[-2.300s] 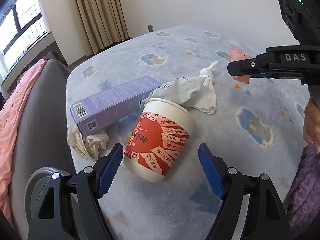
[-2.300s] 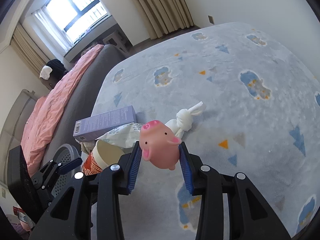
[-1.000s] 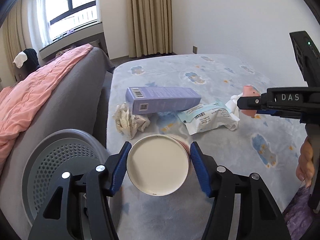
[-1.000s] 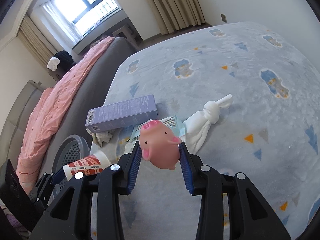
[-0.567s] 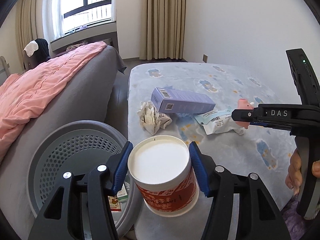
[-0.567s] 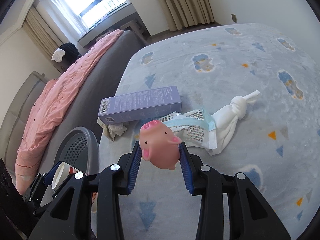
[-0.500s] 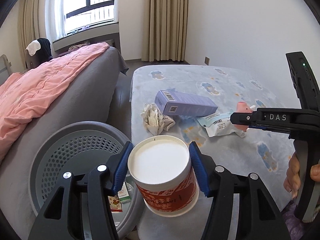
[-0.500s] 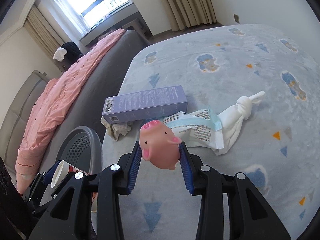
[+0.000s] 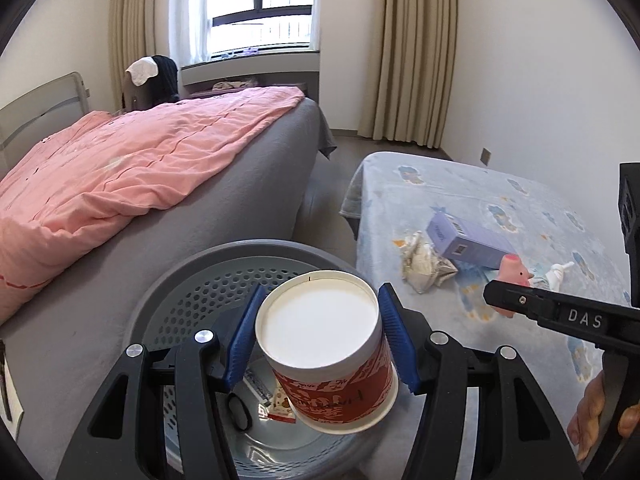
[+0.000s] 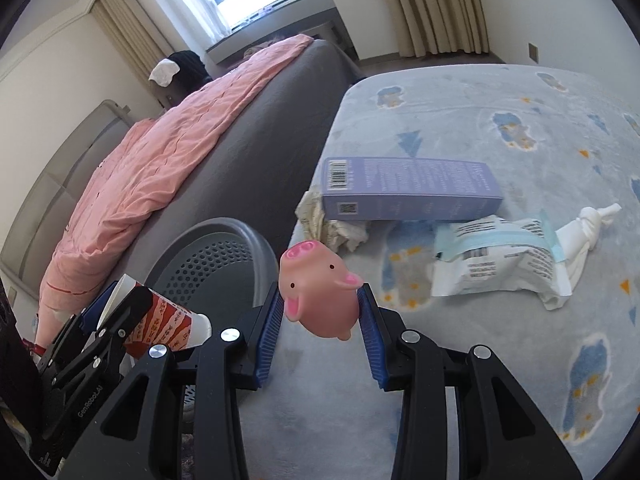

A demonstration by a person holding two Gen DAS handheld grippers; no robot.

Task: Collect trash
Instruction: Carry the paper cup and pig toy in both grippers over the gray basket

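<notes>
Left wrist view: The left gripper (image 9: 318,336) is clamped on a paper cup (image 9: 328,354), its blue pads pressed against both sides just below the rim. The cup is red-and-white printed, open end toward the camera, tilted. It is held above the mouth of a grey perforated trash basket (image 9: 192,280) standing on the floor between a grey bed with a pink blanket (image 9: 132,168) and a low surface covered by a pale blue patterned blanket (image 9: 460,184). Small wrappers (image 9: 280,402) lie on the basket floor. On the patterned blanket lie a crumpled paper wad (image 9: 424,268) and, touching it, a purple box (image 9: 466,242). The right gripper (image 9: 506,294) enters from the right, holding a pink pig toy (image 9: 512,270); a hand (image 9: 600,420) grips its handle.

Right wrist view: The right gripper (image 10: 320,322) has its jaws narrowly set and closed on the pink pig toy (image 10: 318,296), pads pressing both flanks. Beyond it, the purple box (image 10: 408,190) lies flat, resting partly on the paper wad (image 10: 332,224). Just beside the box lies a white printed packet (image 10: 496,258), with a knotted white cloth (image 10: 588,228) at its far end. At lower left, the paper cup (image 10: 160,322) sits in the left gripper over the trash basket (image 10: 224,256).
</notes>
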